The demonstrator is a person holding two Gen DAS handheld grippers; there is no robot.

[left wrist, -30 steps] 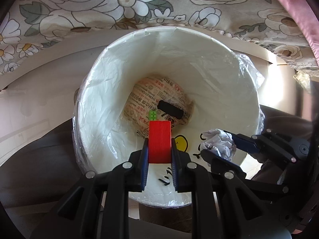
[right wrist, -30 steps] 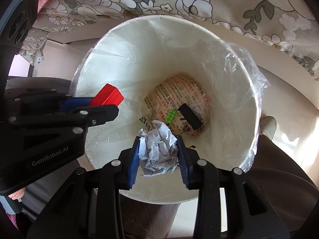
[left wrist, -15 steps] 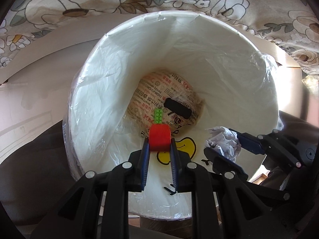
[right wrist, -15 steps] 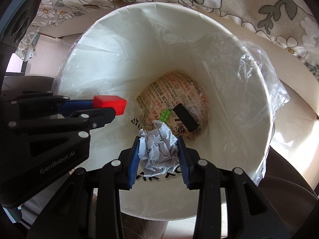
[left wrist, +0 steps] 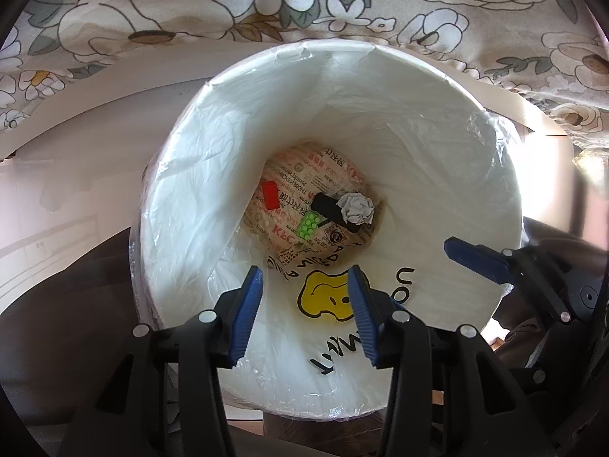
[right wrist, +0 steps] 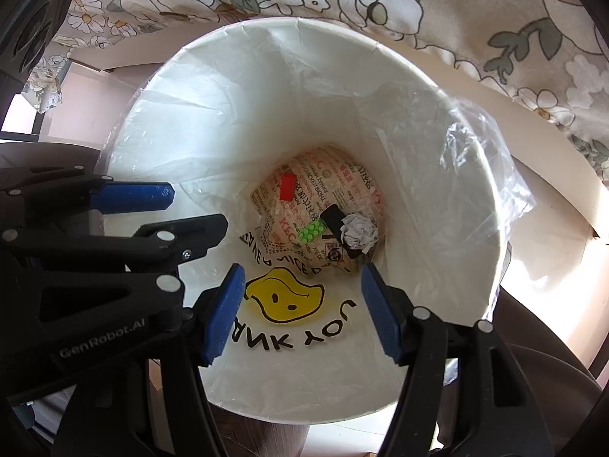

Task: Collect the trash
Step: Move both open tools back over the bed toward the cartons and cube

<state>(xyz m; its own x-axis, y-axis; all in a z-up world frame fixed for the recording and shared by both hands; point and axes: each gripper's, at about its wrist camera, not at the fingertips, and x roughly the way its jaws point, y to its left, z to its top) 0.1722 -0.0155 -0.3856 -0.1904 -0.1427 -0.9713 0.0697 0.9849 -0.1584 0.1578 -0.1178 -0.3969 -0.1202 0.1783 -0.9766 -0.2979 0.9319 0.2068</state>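
Both wrist cams look steeply down, close above the mouth of the lined white bin [left wrist: 495, 175]. Left view sits left of the right hand-held gripper [left wrist: 475, 259]; right view sees the left hand-held gripper [right wrist: 152, 209] at its left. Shared: bin interior, bottom litter, floral cloth [right wrist: 475, 11] beyond the rim.

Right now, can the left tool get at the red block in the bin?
Probably yes: the left tool hangs open above the bin, nothing covers the red block at the bottom, but it's a deep reach.
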